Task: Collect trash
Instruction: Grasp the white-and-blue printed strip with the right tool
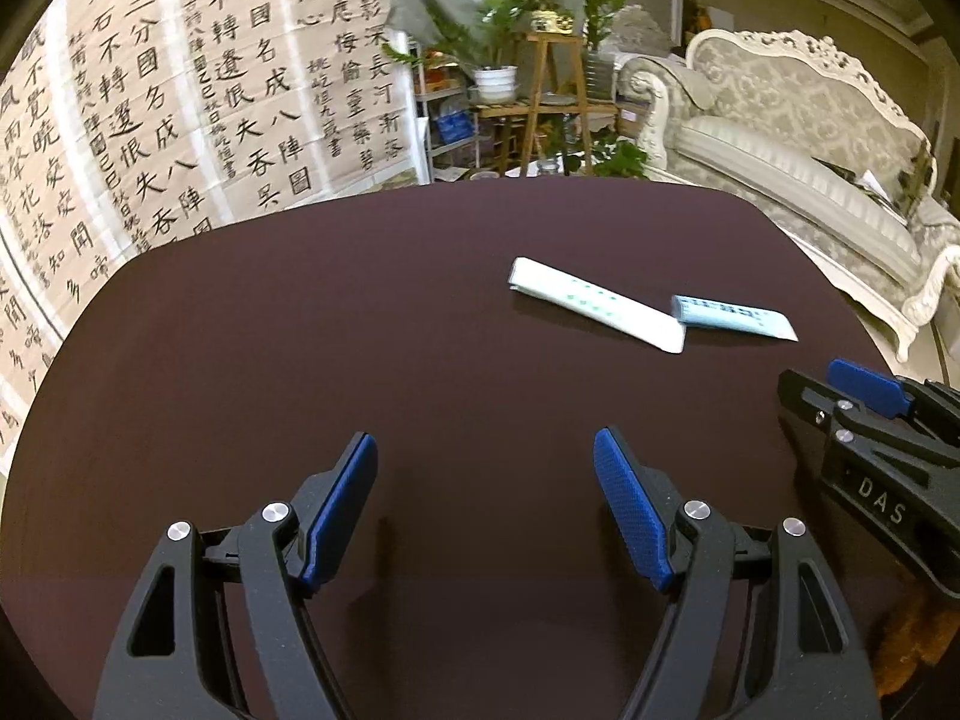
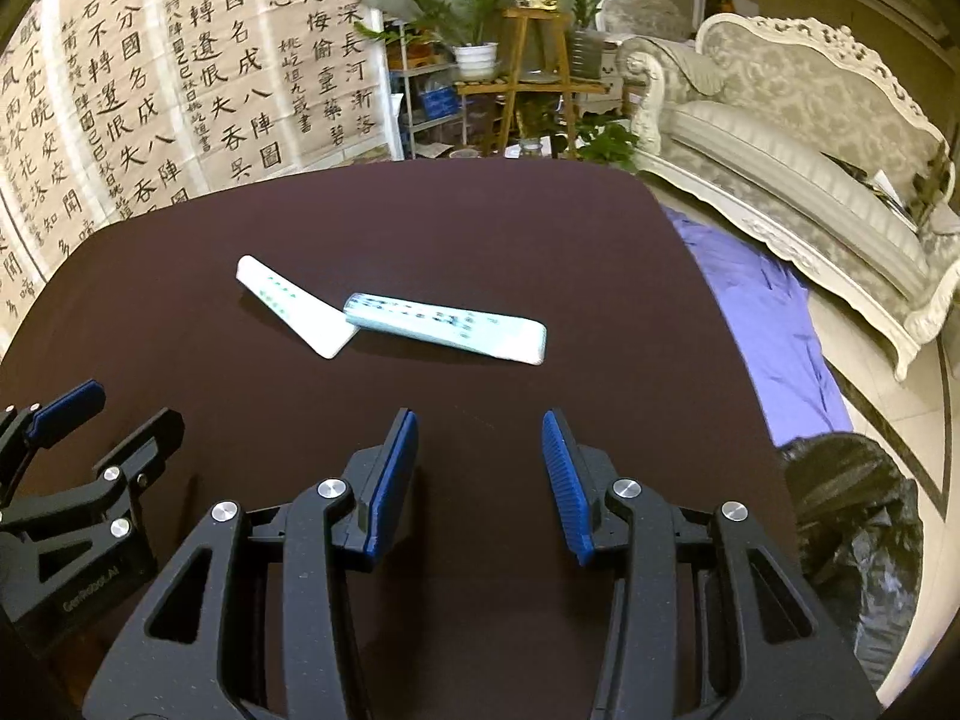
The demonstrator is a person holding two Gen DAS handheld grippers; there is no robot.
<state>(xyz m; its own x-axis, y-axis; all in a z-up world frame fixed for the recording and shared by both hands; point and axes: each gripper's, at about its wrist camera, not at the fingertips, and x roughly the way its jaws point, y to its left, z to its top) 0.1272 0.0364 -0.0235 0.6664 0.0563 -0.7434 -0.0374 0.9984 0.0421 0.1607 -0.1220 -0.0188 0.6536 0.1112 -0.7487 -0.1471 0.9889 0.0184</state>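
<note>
- Table (image 2: 480,228) dark, holds both trash pieces near far right side.
- Bag (image 2: 852,516), black, on floor past right edge; likely drop spot.
- Grippers: left gripper (image 1: 486,504) and right gripper (image 2: 480,474) agape, empty, short of trash.
- White wrapper (image 2: 294,306) touching blue-green wrapper (image 2: 447,327); approach step, next reach and pinch one.

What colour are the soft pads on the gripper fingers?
Blue pads on black fingers, clearest in the right wrist view.

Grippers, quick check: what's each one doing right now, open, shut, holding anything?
Left gripper: open, holding nothing, above the dark table.
Right gripper: open, narrower than the left, holding nothing.
</note>
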